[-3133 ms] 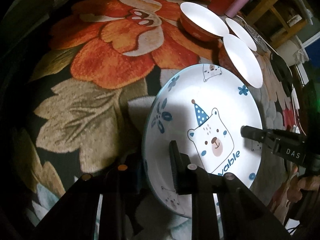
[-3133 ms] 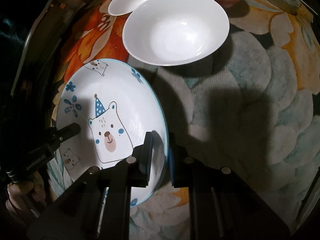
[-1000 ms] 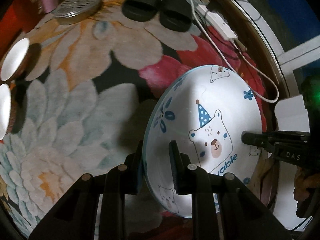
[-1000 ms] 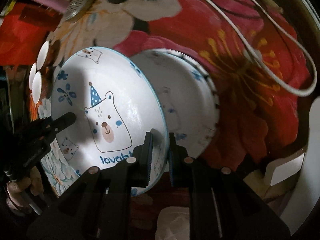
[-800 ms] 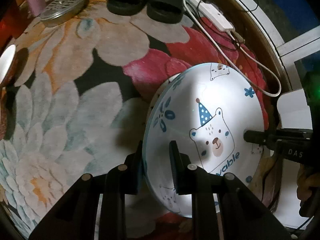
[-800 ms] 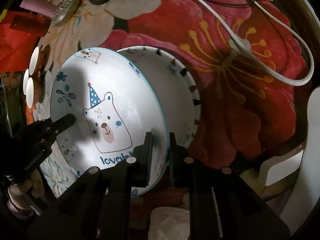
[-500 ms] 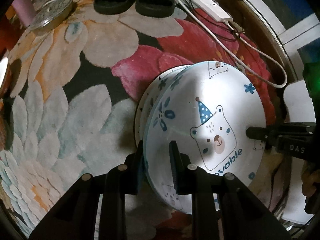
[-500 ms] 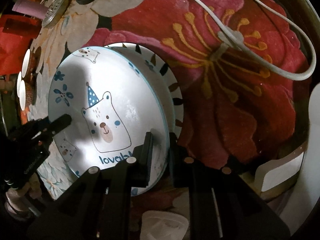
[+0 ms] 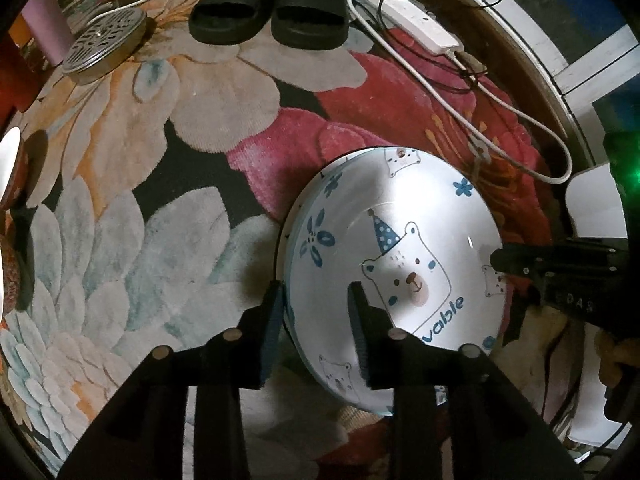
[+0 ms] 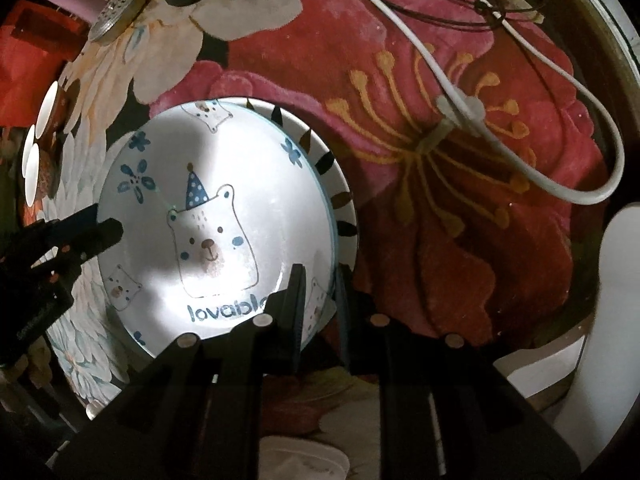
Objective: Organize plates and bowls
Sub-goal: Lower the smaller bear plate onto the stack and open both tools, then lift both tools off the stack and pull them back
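The bear plate (image 9: 400, 256), white with a party-hatted bear and the word "lovable", is lying on top of a second plate (image 10: 340, 184) whose rim carries dark triangular marks; both are resting on the floral rug (image 9: 160, 208). The lower plate's rim is peeking out along the bear plate's far and right edge in the right wrist view.

The left gripper (image 9: 316, 328) is straddling the bear plate's near-left rim, and its jaws are opening: one finger is standing outside the rim, the other over the plate's face, with clear space around the rim between them. The right gripper (image 10: 318, 300) is sitting at the opposite rim of the bear plate, its jaws drawn close together and clamped on that rim.

Beyond the bear plate, a pair of black slippers (image 9: 268, 16) is lying at the rug's far edge, with a round metal grille (image 9: 102, 42) to their left. A white cable (image 10: 500, 120) is curving across the red flower to the right of the bear plate, running from a white power strip (image 9: 410, 22).
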